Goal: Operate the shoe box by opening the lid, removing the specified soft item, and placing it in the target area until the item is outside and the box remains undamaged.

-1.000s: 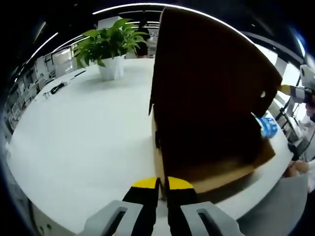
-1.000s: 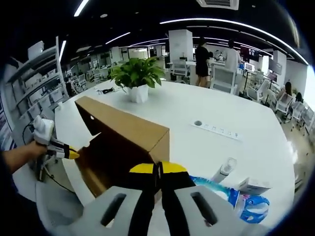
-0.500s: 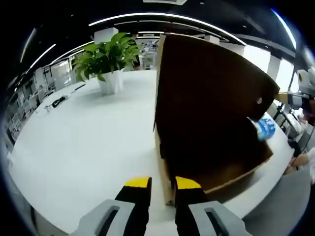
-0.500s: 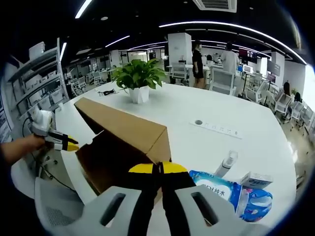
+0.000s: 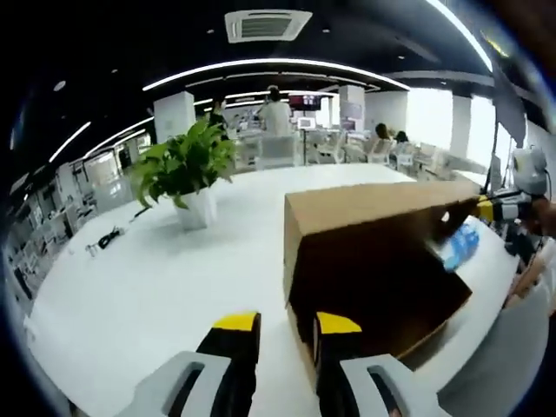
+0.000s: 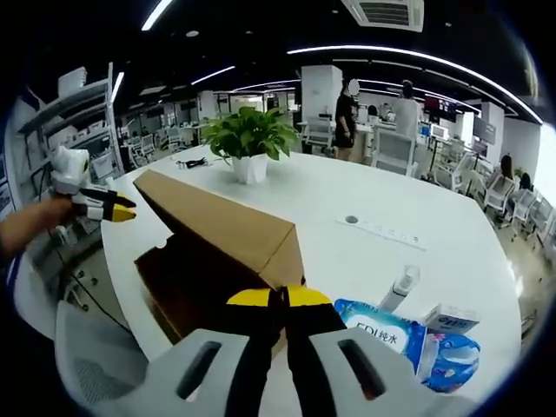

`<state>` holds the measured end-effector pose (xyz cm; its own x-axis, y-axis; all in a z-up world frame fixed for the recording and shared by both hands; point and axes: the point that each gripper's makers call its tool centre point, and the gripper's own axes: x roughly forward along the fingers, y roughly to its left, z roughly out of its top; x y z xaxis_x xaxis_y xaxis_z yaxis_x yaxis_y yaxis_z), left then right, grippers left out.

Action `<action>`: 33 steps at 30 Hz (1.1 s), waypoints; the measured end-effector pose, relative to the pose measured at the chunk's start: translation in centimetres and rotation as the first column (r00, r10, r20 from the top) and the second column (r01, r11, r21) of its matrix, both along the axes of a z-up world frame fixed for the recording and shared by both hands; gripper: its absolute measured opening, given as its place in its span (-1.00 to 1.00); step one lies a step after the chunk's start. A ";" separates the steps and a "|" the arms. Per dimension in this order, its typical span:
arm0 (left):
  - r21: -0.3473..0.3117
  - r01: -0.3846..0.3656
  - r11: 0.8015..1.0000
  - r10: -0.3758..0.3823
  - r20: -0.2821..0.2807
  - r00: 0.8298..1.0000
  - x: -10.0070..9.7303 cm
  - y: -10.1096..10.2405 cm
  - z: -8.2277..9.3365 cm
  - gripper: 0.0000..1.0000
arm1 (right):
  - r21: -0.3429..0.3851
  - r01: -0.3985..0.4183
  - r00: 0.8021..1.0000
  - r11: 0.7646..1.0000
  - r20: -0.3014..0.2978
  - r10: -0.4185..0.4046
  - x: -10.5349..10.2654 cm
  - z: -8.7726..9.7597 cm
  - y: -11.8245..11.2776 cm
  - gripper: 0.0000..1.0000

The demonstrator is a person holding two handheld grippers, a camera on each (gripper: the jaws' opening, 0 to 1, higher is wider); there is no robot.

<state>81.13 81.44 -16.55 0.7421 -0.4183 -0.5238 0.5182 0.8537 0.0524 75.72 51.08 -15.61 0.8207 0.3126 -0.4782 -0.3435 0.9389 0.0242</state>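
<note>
1. Yellow tips on our left gripper (image 5: 285, 328) stand spread, nothing between them; shoe box (image 5: 375, 261) sits just ahead and to its right, on the white table (image 5: 156, 287)
2. Our right gripper (image 6: 279, 301) has its tips pressed together, at the corner of the raised lid (image 6: 221, 224); we can't tell if cardboard is pinched
3. Box's long axis runs between the two grippers; right one is nearer the lid. Soft item not visible in the dark interior
4. Matte brown corrugated cardboard, sharp edges, creases easily
5. Beside the box: glossy blue packet (image 6: 382, 333); potted plant (image 6: 248, 139) well apart
</note>
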 end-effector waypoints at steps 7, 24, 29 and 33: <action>0.026 0.083 0.996 -0.083 0.039 0.996 0.0 -1.5 1.2 -0.47 | -0.007 -0.026 0.999 1.000 0.020 0.026 -0.6 -0.1 0.3 -0.92; 0.016 0.156 0.988 -0.156 0.043 0.987 -1.6 -2.7 0.8 -0.44 | -0.066 -0.116 0.992 0.991 0.042 0.119 -2.3 -1.6 1.1 -0.79; 0.016 0.171 0.985 -0.172 0.026 0.985 -2.1 -2.7 0.2 -0.44 | -0.090 -0.150 0.987 0.985 0.037 0.154 -2.9 -2.4 1.5 -0.75; 0.011 0.179 0.984 -0.179 0.013 0.984 -2.4 -2.7 -0.4 -0.43 | -0.099 -0.169 0.985 0.981 0.026 0.172 -3.3 -3.2 1.6 -0.73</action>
<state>78.69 78.69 -16.98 0.6628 -0.5401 -0.5186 0.6618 0.7465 0.0685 72.42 52.70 -18.84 0.7756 0.4031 -0.4857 -0.4977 0.8638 -0.0778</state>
